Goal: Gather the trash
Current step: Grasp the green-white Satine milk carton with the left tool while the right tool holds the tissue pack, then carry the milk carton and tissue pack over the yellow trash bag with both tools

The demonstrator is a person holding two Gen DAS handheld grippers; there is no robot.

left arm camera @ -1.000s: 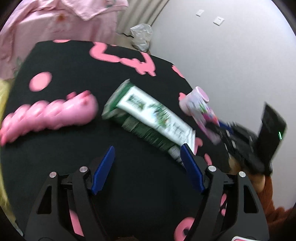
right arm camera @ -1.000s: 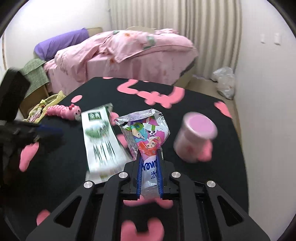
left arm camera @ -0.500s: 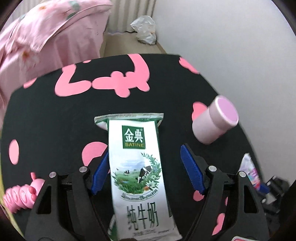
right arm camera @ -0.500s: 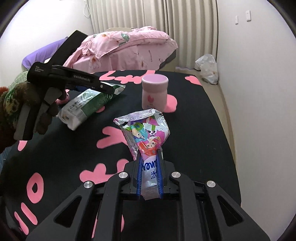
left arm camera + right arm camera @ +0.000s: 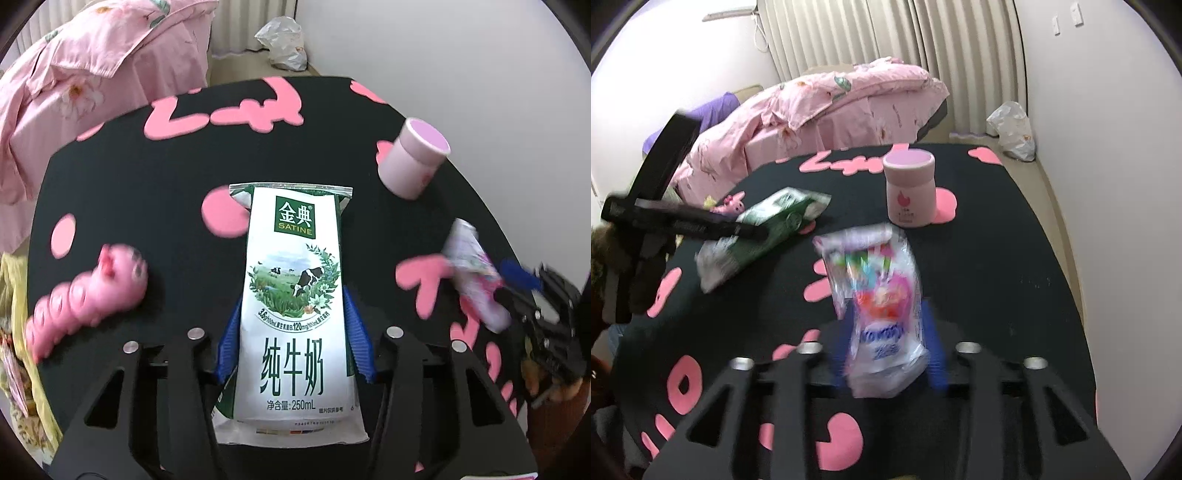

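1. My left claw [image 5: 293,339] has just been closing, and its blue pads now pinch the flat milk carton [image 5: 295,295] at centre frame: "SATINE", "250mL", cow picture.
2. My right claw [image 5: 888,349] has just been opening; it's spread, with the crinkly plastic snack wrapper [image 5: 879,306] loose between its pads. The print is too blurred to read.
3. A smooth pink jar [image 5: 910,192] stands upper centre on the black table [image 5: 1015,266].

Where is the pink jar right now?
The pink jar stands upright on the black table, centre of the right wrist view, beyond the snack wrapper.

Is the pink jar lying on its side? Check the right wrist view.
No, the pink jar stands upright on the black table, lid up.
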